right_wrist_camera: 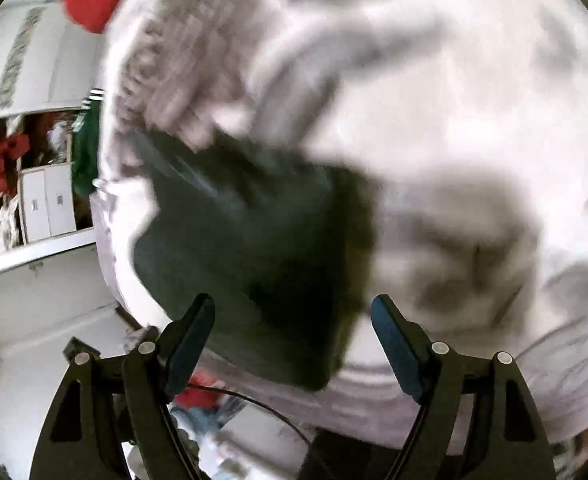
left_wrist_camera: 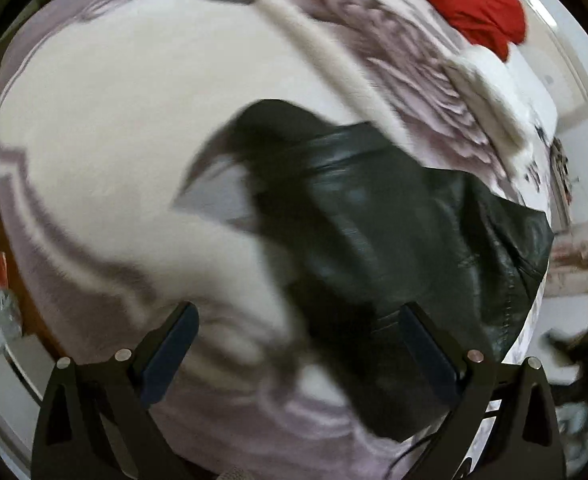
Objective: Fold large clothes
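The left hand-held gripper point(left_wrist_camera: 298, 322) hangs with its fingers spread wide and nothing between them, right over the near end of the black leather garment point(left_wrist_camera: 394, 232). That garment lies on the pale patterned bedspread point(left_wrist_camera: 106, 120), its long axis running up and away to the right from this gripper. The right hand-held gripper point(right_wrist_camera: 293, 314) is spread too, empty, with the garment's dark bulk ahead and slightly to its left. Both look about equally near; the blur makes it hard to call.
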`<state>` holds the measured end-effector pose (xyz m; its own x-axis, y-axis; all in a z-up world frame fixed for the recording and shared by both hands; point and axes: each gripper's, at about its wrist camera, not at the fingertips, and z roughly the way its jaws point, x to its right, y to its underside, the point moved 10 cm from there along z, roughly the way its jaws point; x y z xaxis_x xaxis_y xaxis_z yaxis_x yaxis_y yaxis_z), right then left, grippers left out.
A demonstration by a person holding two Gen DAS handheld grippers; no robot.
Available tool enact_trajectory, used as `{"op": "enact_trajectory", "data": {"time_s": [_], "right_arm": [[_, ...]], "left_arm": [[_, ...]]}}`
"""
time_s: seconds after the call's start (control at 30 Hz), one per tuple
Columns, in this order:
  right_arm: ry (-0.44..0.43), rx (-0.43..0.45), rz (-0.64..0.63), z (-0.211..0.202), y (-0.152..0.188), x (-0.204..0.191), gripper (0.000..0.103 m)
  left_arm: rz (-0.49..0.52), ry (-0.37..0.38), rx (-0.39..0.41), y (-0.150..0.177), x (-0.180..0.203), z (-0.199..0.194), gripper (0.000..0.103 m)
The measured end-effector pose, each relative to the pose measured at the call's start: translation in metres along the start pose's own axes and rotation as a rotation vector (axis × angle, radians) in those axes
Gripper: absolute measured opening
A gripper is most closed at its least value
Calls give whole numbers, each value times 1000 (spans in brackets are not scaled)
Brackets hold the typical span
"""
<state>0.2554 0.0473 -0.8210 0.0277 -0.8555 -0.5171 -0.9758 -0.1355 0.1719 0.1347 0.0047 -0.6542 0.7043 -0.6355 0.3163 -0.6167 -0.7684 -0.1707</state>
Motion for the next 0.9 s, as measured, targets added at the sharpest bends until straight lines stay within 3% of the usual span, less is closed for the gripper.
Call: {"op": "enact_trajectory", "data": {"time_s": [0.07, 0.13, 0.17, 0.23, 0.27, 0.37, 0.5, 0.63, 0.73, 0.8, 0.9], "right_arm": [[-53, -13, -81, -32, -46, -23, 77], [-99, -125, -178, -13, -45, -68, 58], [-90, -196, -223, 7, -45, -86, 42], [23, -262, -281, 49, -53, -97, 35], [104, -241, -293, 69, -71, -93, 24], [193, -218, -281, 106, -116, -82, 4], [217, -211, -290, 136, -134, -80, 0], [166, -205, -240, 130, -138, -75, 0], [192, -229, -245, 127, -136, -75, 0], [210, -263, -256, 101, -127, -79, 0], [151, -208, -292, 43, -108, -91, 17]], "left_arm": [[46, -30, 20, -5, 13, 7, 103], [86, -72, 13, -9, 17, 21, 103], [104, -101, -9, -7, 17, 33, 103], [104, -114, -50, -2, 10, 52, 103], [83, -100, -61, -1, 6, 58, 103], [11, -15, -78, -3, -1, 69, 103], [-2, -10, -71, -6, -2, 77, 103], [-6, -4, -52, -3, -1, 81, 103], [-16, -9, -86, -3, 2, 74, 103], [-25, -22, -88, -5, -2, 55, 103], [-29, -30, -50, -10, -12, 23, 103]]}}
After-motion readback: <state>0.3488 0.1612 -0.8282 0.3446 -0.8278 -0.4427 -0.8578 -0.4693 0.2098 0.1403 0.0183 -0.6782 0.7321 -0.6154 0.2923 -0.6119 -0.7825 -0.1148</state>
